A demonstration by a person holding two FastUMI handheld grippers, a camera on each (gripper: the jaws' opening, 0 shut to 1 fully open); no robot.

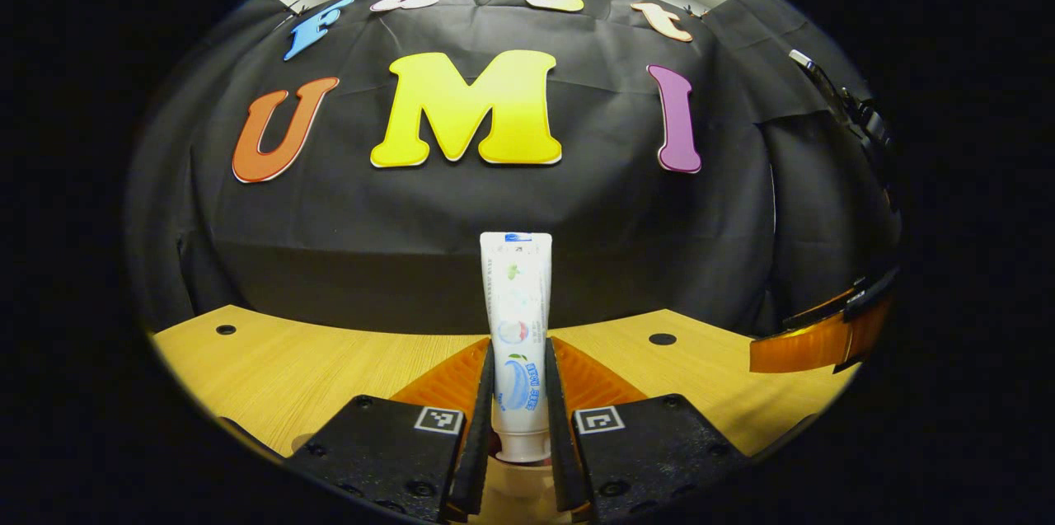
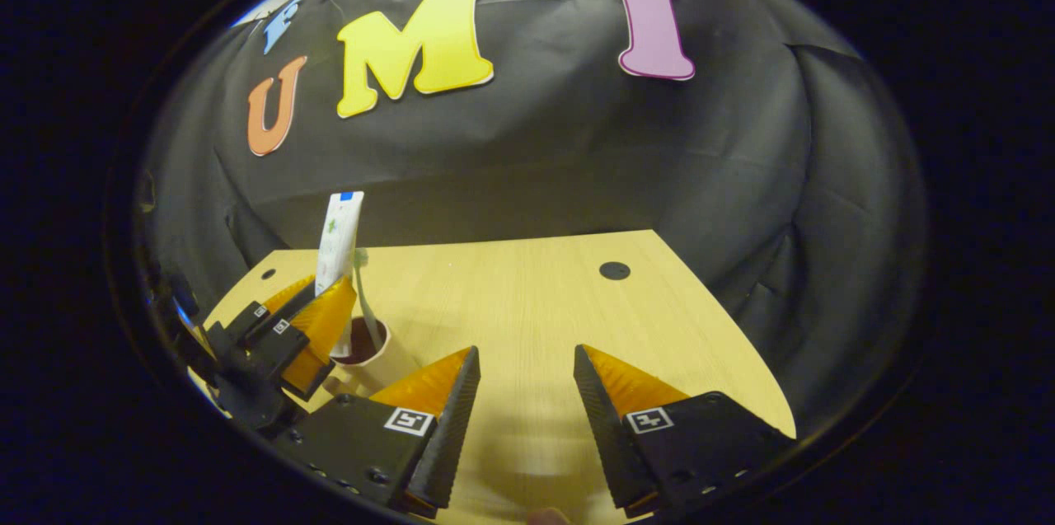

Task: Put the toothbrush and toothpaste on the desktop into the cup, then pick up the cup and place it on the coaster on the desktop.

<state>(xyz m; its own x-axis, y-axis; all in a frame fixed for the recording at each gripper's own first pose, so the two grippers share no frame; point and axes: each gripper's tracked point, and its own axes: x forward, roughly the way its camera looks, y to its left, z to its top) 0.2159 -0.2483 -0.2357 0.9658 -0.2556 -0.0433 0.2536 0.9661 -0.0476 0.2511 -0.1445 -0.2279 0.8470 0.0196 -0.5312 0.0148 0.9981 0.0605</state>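
Above the cup (image 2: 367, 348), left gripper (image 1: 519, 393) clamps upright toothpaste (image 1: 517, 319) beside toothbrush (image 2: 363, 294); right gripper (image 2: 521, 393) gapes.

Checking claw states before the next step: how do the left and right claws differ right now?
The left claw is shut on the upright white toothpaste tube; the right claw is open and holds nothing. The left hangs over the cup; the right is over bare light wooden desktop. Both point toward the back wall.

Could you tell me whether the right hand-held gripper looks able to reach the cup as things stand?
Probably not cleanly yet: the left hand-held gripper holds the toothpaste right over the cup. The right hand-held gripper is open, with bare desktop ahead.
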